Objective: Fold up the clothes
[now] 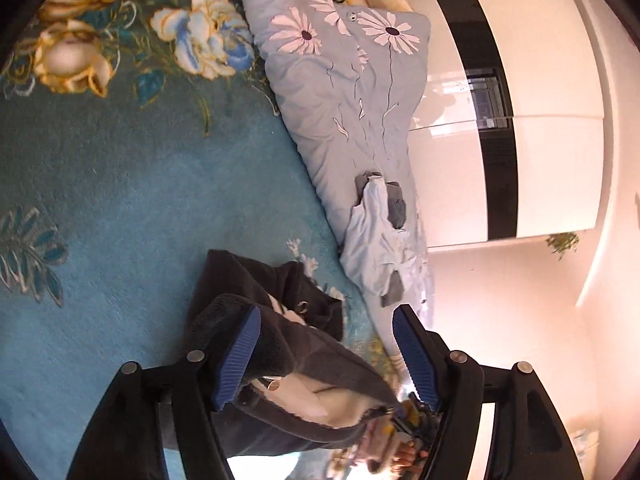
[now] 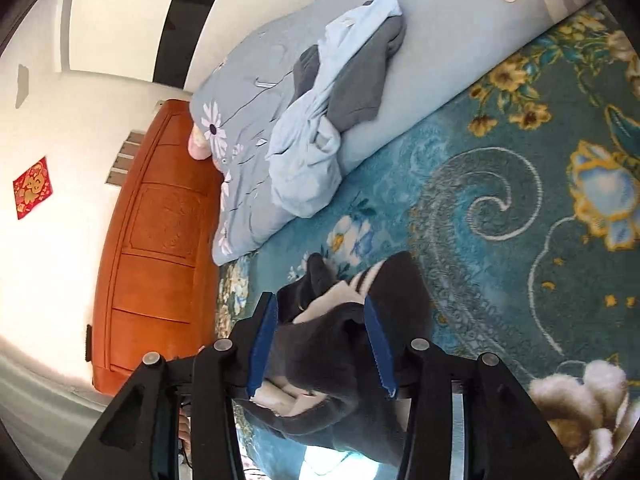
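Where teal floral carpet (image 1: 140,200) spreads, blue daisy quilt (image 1: 344,92) beside white wardrobe (image 1: 560,100).

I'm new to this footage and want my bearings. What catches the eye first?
A dark grey garment lies bunched on the blue flowered carpet, between the open blue pads of both the left hand-held gripper and the right hand-held gripper. Beyond it lies a daisy-print quilt with a crumpled light-blue garment on top.

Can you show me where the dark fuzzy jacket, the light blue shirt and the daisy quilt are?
dark fuzzy jacket (image 2: 340,344): right wrist view, its dark outer fleece.
light blue shirt (image 2: 304,176): right wrist view, its crumpled lower part.
daisy quilt (image 1: 332,92): left wrist view, its middle.
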A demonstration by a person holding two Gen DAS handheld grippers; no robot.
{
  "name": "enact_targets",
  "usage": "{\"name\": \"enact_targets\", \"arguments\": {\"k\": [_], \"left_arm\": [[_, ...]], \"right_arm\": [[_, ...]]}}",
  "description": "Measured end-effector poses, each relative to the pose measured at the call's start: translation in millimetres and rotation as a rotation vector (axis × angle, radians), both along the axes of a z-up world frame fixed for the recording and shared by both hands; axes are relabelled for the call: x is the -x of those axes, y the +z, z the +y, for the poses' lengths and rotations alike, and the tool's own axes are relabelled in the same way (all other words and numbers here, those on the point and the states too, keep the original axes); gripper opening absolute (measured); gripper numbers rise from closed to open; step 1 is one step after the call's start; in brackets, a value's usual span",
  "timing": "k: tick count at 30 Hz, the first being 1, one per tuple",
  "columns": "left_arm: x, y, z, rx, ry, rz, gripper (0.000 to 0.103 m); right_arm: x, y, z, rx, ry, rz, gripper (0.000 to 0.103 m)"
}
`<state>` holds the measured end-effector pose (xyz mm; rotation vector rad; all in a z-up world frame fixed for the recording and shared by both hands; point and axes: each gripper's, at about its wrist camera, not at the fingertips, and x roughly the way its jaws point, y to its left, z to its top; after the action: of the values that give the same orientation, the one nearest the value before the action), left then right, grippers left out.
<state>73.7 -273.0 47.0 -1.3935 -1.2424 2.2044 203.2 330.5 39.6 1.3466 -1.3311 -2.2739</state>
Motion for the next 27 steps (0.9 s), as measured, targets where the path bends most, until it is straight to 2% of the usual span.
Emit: {"name": "enact_targets", "arguments": {"k": [3, 4, 6, 8, 10, 12, 14, 15, 17, 20, 22, 25, 27], "left_arm": [[-8.7, -16.5, 9.5, 0.304, -0.092, -0.064, 0.072], [-10.5, -28.8, 14.0, 0.372, -0.126, -0.097, 0.072], [-13.1, -48.4, 23.0, 0.476, -0.191, -0.149, 0.072], [-9.0, -55.3, 35.6, 0.536, -0.249, -0.144, 0.072], [0.4, -51.6, 47.1, 0.531, -0.281, -0.099, 0.072], [13.2, -45.2, 58.4, 0.489, -0.299, -0.046, 0.072], [28.5, -43.1, 69.0, 0.48, -0.311, -0.016, 0.072], [35.9, -43.0, 74.1, 0.487, -0.317, -0.01, 0.072], [47.9, -46.9, 80.2, 0.506, -0.321, -0.014, 0.072], [59.9, -58.5, 74.8, 0.524, -0.294, -0.061, 0.072], [63.0, -68.0, 66.8, 0.475, -0.251, -0.085, 0.072], [60.5, -76.0, 61.2, 0.345, -0.205, -0.084, 0.072], [59.0, -76.0, 65.4, 0.318, -0.212, -0.068, 0.072]], "right_arm": [[-8.1, -18.7, -7.5, -0.116, 0.069, -0.114, 0.047], [-8.9, -25.0, -12.3, -0.158, 0.097, -0.138, 0.047], [-7.4, -35.6, -22.5, -0.221, 0.145, -0.163, 0.047], [-1.3, -39.9, -30.7, -0.23, 0.164, -0.15, 0.047], [10.1, -35.0, -36.3, -0.236, 0.166, -0.107, 0.047], [23.9, -31.4, -38.3, -0.248, 0.158, -0.072, 0.047], [37.5, -32.7, -39.5, -0.219, 0.158, -0.076, 0.049], [44.3, -33.7, -40.0, -0.201, 0.158, -0.081, 0.049], [49.9, -23.6, -42.5, -0.249, 0.181, -0.071, 0.049], [54.8, -9.6, -43.7, -0.318, 0.208, -0.059, 0.05], [54.4, -10.2, -38.2, -0.298, 0.194, -0.064, 0.05], [54.6, -16.7, -31.5, -0.219, 0.15, -0.05, 0.051], [61.2, -25.5, -34.6, -0.164, 0.137, -0.046, 0.052]]}}
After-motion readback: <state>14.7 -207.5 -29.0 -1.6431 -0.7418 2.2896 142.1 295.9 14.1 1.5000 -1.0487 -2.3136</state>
